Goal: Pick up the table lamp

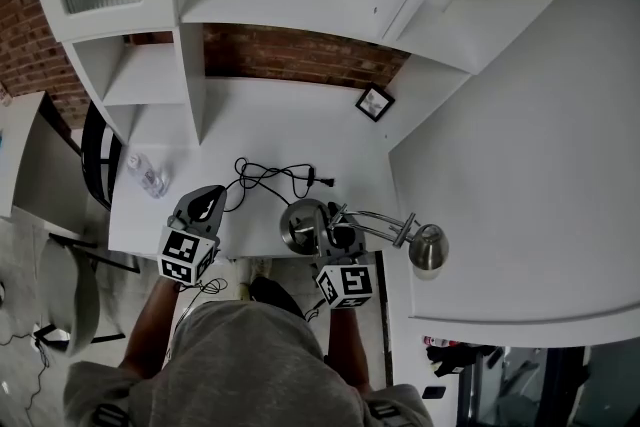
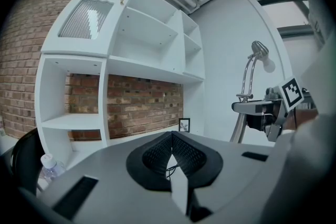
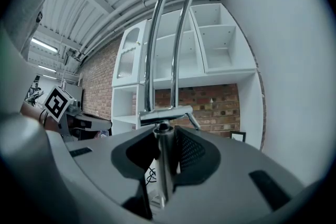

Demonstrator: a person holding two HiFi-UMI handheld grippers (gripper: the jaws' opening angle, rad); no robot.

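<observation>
The table lamp has a round metal base [image 1: 300, 227] near the desk's front edge. Its chrome double arm [image 1: 380, 223] reaches right to the lamp head [image 1: 429, 248]. My right gripper [image 1: 335, 238] is shut on the lamp's upright post [image 3: 164, 165], just below the joint from which the two arms [image 3: 157, 39] rise. Whether the base rests on the desk I cannot tell. My left gripper [image 1: 203, 205] hovers left of the lamp, shut with nothing in it [image 2: 172, 150]. From the left gripper view the lamp [image 2: 248, 86] stands upright at the right, with the right gripper [image 2: 270, 110] on it.
A black cable [image 1: 270, 175] lies coiled on the white desk [image 1: 260, 115] behind the lamp. A small picture frame [image 1: 374, 102] leans at the back right, a water bottle [image 1: 147, 173] at the left edge. White shelves [image 1: 150, 75] stand over the desk, a dark chair [image 1: 95, 155] left.
</observation>
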